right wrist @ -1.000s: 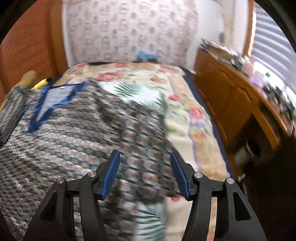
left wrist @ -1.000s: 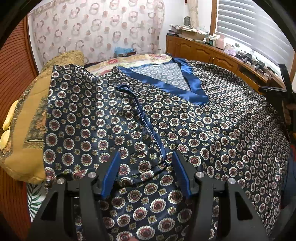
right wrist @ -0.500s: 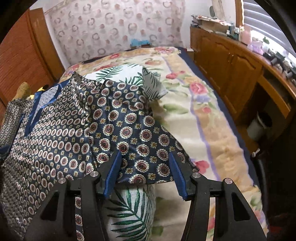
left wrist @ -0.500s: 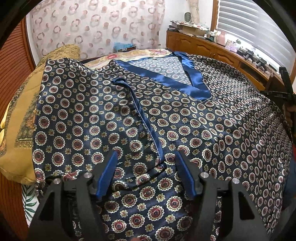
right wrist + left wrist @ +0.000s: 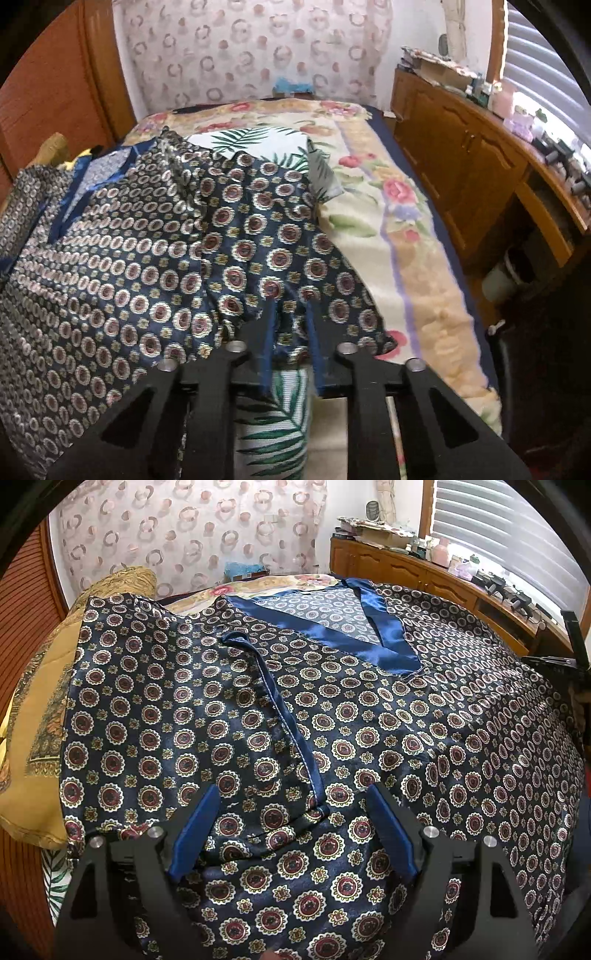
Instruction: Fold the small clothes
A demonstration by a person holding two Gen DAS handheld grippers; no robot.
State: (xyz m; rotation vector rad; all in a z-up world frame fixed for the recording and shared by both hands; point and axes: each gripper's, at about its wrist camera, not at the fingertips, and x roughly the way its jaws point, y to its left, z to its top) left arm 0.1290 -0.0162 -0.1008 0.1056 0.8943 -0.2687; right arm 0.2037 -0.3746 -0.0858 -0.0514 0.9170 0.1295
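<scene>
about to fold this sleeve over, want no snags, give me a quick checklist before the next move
1. Right gripper shut on the patterned shirt at its sleeve edge, jaws just closed: ok.
2. How much cloth the right gripper has pinched: cannot tell, pads hide it.
3. Left gripper open above the shirt, jaws just widened, nothing pinched: ok.
4. Blue-trimmed edge lying between the left gripper's fingers, free to snag: not ok.
5. Blue neckline flat and spread: ok.
6. Floral bedspread beside the sleeve free of the grip: cannot tell.
</scene>
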